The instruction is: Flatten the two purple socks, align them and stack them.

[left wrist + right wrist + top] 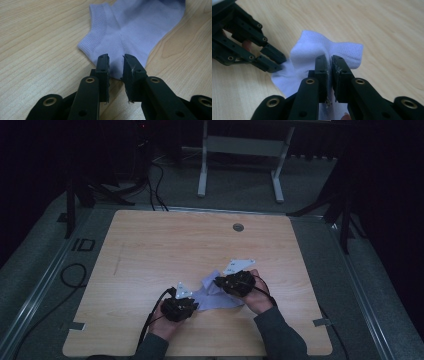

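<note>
Tabletop (150, 250) of pale wood grain takes up the middle of the high view, its bare surface running from the upper left to the right edge, with a small round grommet (238, 227) near its far edge at the upper centre. Around it lies grey carpeted floor (45, 270), and at the top of the frame stand the white legs of a table frame (202, 170), with dark cables (155, 190) trailing across the carpet at the upper left.

Two forearms come in from the bottom of the frame. The left gripper (181, 307) sits at the lower centre, the right gripper (235, 282) just to the right and a little higher; each carries a grey three-cornered plate.

Between them, at the lower centre of the tabletop, lies a pale lilac ankle sock (215, 296), partly flat and partly bunched upward toward the right gripper.

In the left gripper view, the left gripper (116, 66) has its jaws a narrow gap apart at the lower centre, with the sock's (140, 27) heel edge pinched between them; the ribbed cuff lies toward the upper left and the rest spreads to the upper right.

In the right gripper view, the right gripper (330, 65) has its jaws almost fully closed on a raised fold of the sock (312, 47) near the ribbed cuff, at the centre. The left gripper (275, 61) shows at the left, its tips touching the sock's edge.
</note>
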